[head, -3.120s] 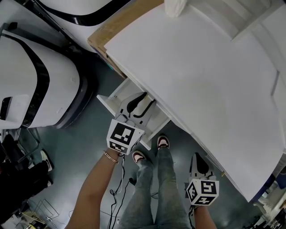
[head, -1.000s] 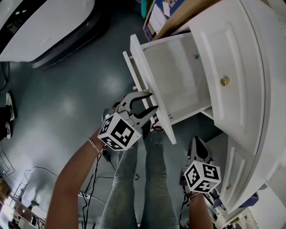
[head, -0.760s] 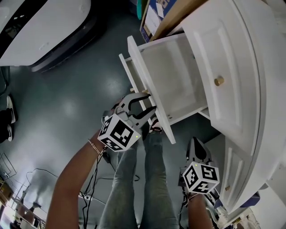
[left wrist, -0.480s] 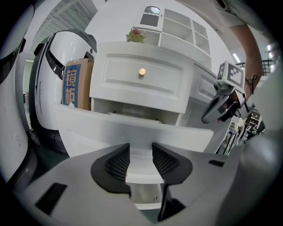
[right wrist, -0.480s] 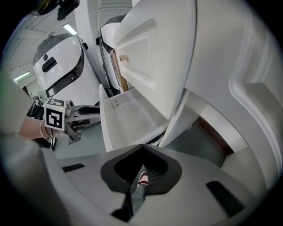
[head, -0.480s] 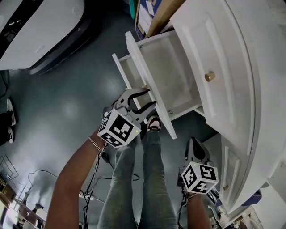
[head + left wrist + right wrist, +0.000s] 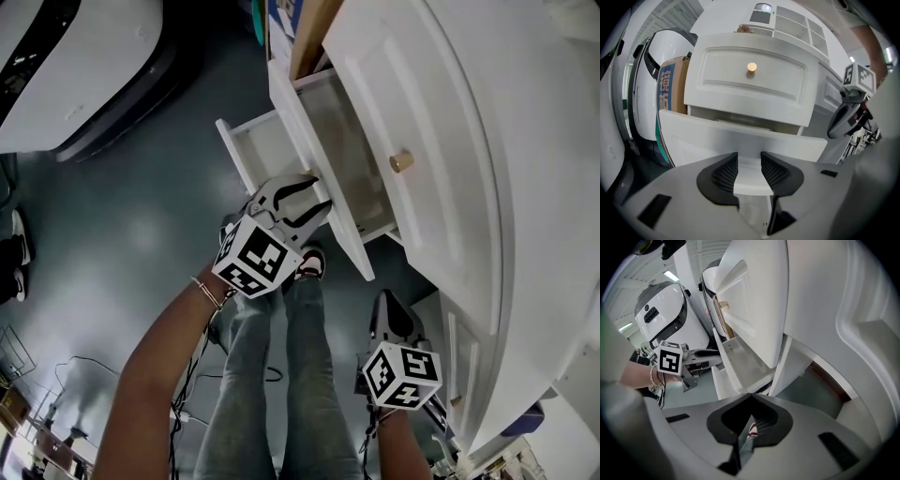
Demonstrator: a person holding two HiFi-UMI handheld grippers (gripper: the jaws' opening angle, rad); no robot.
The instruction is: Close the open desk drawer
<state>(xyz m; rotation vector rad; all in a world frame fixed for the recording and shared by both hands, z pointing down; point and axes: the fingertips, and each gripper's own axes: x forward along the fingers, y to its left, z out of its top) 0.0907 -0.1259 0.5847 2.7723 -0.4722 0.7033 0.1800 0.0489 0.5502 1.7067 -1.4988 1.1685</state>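
The white desk [image 7: 487, 122] fills the right of the head view. Its open drawer [image 7: 361, 159] sticks out toward me below a closed drawer with a brass knob [image 7: 401, 161]. My left gripper [image 7: 323, 195] is open, its tips against the drawer's white front panel [image 7: 740, 140]. In the left gripper view the panel fills the gap between the two black pads [image 7: 723, 172]. My right gripper [image 7: 389, 309] hangs lower beside the desk, shut on nothing, away from the drawer. The right gripper view shows the drawer [image 7: 740, 364] from the side.
A cardboard box [image 7: 305, 28] stands against the desk behind the drawer. A large white rounded machine [image 7: 75, 66] occupies the upper left. The person's legs [image 7: 281, 375] and a shoe [image 7: 311, 264] are below the drawer, with cables [image 7: 202, 375] on the grey floor.
The drawer has slid further into the desk, with my left gripper staying against its front panel. My right gripper has stayed low and shut.
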